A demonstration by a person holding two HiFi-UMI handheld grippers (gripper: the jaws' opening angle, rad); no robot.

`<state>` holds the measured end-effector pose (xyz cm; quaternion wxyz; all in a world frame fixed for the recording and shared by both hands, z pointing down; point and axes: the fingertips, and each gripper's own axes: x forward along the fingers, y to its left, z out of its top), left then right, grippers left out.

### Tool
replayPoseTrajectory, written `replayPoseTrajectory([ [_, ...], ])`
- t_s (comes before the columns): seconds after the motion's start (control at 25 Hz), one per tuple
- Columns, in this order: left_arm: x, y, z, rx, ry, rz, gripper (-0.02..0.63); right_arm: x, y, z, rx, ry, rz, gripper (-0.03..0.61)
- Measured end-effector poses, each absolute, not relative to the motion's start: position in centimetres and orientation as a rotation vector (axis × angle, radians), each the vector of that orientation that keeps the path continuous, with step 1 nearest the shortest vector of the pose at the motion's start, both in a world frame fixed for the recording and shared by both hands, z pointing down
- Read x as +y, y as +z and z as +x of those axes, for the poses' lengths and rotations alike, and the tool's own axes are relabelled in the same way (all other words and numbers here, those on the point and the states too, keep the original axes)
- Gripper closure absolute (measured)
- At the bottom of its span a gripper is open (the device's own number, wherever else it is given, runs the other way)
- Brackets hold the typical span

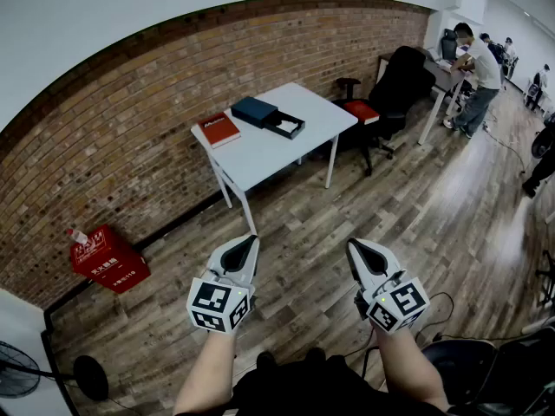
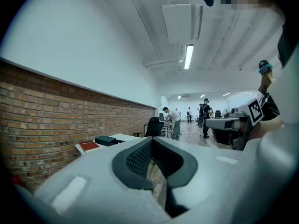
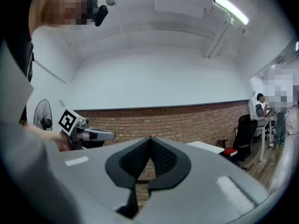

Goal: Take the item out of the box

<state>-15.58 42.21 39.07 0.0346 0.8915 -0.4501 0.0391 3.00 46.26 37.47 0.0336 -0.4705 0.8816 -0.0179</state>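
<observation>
Jaws closed and empty; dark-blue box (image 1: 255, 111) lies open on table (image 1: 260, 152).

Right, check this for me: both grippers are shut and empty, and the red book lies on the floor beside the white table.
One point is wrong: the red book lies on top of the white table, as the head view shows. The rest stands: the left gripper and the right gripper are both shut and empty.

Box (image 1: 254, 111): dark blue, flat, closed-looking, on white surface (image 1: 260, 159) nr far edge; shallow black tray (image 1: 286, 126) just beside it, open side up, pale inside; contents too small to tell.
</observation>
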Motion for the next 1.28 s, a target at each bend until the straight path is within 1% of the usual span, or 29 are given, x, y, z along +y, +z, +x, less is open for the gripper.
replayPoseTrajectory([
  [0.16, 41.7, 38.4, -14.2, -1.373, 0.061, 2.748, 0.607, 46.0, 37.6, 4.4, 2.709, -0.02, -1.444, 0.586],
  [0.36, 41.8, 39.4, -13.1, -1.393, 0.082, 2.736, 0.609, 46.7, 37.7, 6.4, 2.693, -0.035, -1.436, 0.586],
  [0.56, 42.8, 39.2, -10.7, -1.305, -0.068, 2.786, 0.609, 47.9, 39.0, 8.7, 2.698, -0.079, -1.393, 0.586],
  [0.8, 41.6, 39.1, -9.9, -1.404, -0.1, 2.756, 0.611, 48.1, 39.1, 9.0, 2.758, -0.111, -1.268, 0.584],
  [0.92, 41.6, 38.5, -8.5, -1.286, -0.191, 2.769, 0.609, 47.0, 40.1, 9.2, 2.785, -0.137, -1.244, 0.583],
  [1.12, 39.1, 38.9, -6.5, -1.205, -0.044, 2.85, 0.607, 43.6, 41.4, 9.0, 2.799, -0.237, -1.24, 0.583],
  [1.28, 35.6, 39.2, -5.8, -1.175, -0.07, 2.842, 0.609, 40.2, 42.3, 9.5, 2.785, -0.285, -1.262, 0.583],
])
